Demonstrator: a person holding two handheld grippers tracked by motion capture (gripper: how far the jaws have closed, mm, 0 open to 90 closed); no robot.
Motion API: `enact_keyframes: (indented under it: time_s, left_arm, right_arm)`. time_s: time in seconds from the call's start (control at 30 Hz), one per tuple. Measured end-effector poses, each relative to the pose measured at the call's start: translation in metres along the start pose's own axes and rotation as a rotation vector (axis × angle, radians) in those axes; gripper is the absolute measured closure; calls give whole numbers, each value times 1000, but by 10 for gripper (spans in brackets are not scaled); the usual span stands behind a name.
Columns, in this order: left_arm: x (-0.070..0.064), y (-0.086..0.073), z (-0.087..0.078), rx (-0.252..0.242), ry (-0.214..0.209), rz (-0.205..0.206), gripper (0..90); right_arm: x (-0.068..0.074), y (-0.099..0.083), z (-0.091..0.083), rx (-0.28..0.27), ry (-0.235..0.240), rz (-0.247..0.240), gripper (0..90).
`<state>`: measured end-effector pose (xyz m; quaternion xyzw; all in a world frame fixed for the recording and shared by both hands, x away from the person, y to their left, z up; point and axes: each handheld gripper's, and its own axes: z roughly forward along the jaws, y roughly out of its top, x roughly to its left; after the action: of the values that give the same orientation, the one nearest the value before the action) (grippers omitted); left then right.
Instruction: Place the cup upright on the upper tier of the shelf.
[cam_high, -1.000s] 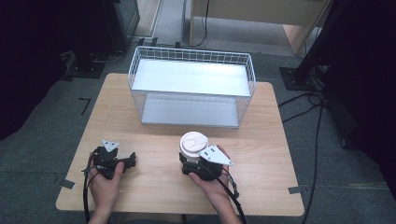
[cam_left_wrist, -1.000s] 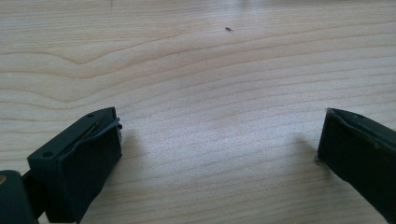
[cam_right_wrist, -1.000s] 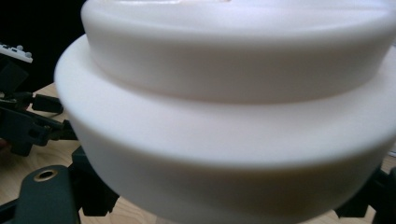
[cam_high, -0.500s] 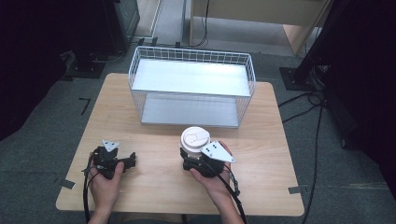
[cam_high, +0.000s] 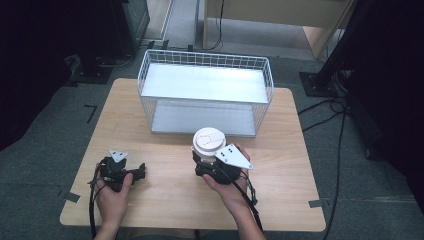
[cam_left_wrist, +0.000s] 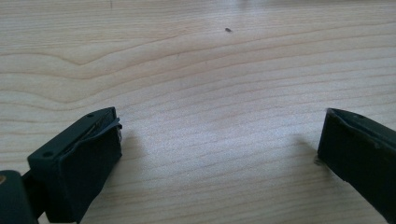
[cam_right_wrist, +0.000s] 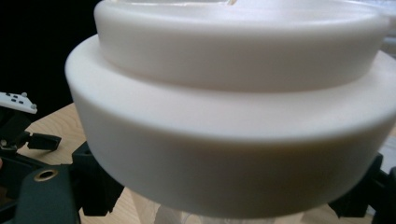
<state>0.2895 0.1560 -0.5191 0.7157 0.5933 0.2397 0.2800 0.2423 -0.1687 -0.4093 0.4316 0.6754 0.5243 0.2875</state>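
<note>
My right tool (cam_high: 204, 161) pinches the one lidded cup (cam_high: 209, 142) below its white lid, near the table's (cam_high: 165, 200) middle, just in front of the single wire basket (cam_high: 205, 92). The grip sits low (the lid looms large in the right gripper view), so I judge the cup could tip or crush if squeezed. My left tool (cam_high: 141, 172) rests spread, holding nothing.
</note>
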Motion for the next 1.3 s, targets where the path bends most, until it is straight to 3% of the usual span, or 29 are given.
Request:
enact_keyframes:
  time_s: [0.87,1.3]
  left_arm:
    - [0,0,0,2,0,0,0]
    - [0,0,0,1,0,1,0]
  right_arm:
    - [-5,42,-6,-130,-47,-26,163]
    - [-7,56,-7,-154,-60,-45,163]
